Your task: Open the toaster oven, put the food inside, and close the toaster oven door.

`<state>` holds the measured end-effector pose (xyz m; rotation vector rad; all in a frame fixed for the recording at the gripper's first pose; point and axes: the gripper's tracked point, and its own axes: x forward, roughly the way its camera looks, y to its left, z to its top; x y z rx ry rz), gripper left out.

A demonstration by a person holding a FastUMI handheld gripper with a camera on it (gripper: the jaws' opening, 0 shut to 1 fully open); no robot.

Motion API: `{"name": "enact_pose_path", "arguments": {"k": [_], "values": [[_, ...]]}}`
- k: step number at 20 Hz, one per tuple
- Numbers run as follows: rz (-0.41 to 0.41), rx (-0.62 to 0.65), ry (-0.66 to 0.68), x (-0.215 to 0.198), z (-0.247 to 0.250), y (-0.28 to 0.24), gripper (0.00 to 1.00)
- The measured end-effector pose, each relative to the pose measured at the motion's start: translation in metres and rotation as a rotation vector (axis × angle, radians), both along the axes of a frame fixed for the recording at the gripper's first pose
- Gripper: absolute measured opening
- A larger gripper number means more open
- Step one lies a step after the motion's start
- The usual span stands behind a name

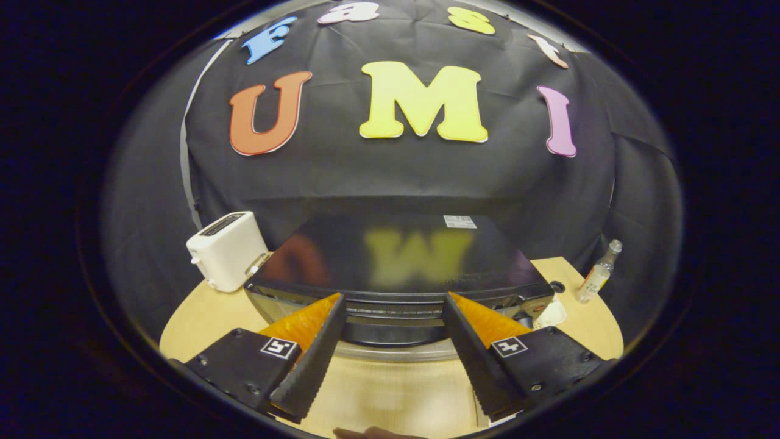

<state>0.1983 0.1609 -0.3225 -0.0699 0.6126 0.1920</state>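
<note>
Gripper [393, 299] hangs above the front of the toaster oven [396, 256], fingers spread wide, nothing between them, tips almost over the oven's front top edge. Going left to right: white toaster [226, 249] stands on the wooden table [201, 317] just beside the oven's left rear corner; left finger [311, 360]; then the oven itself, dead ahead and slightly below the fingers, its glossy black top mirroring the wall; the door front and what looks like the handle bar [395, 311] run crosswise between the two fingertips, long axis left-right, square to the fingers' reach. Right finger [472, 360]; small white dish or cup [551, 314] at the oven's right front corner, contents too small to tell; clear bottle [598, 272] standing well apart on the far right of the table. Door looks closed, so opening seems not yet done. Judgement: the next move is down and forward onto that crosswise bar, then pull toward the camera. Food not identifiable from here.
</note>
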Motion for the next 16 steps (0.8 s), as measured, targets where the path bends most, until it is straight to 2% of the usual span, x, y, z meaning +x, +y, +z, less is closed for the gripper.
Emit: {"name": "enact_pose_path", "arguments": {"k": [9, 16], "values": [[0.013, -0.057, 0.012, -0.068, -0.015, -0.013, 1.0], [-0.001, -0.081, 0.051, -0.118, -0.048, -0.023, 1.0]]}}
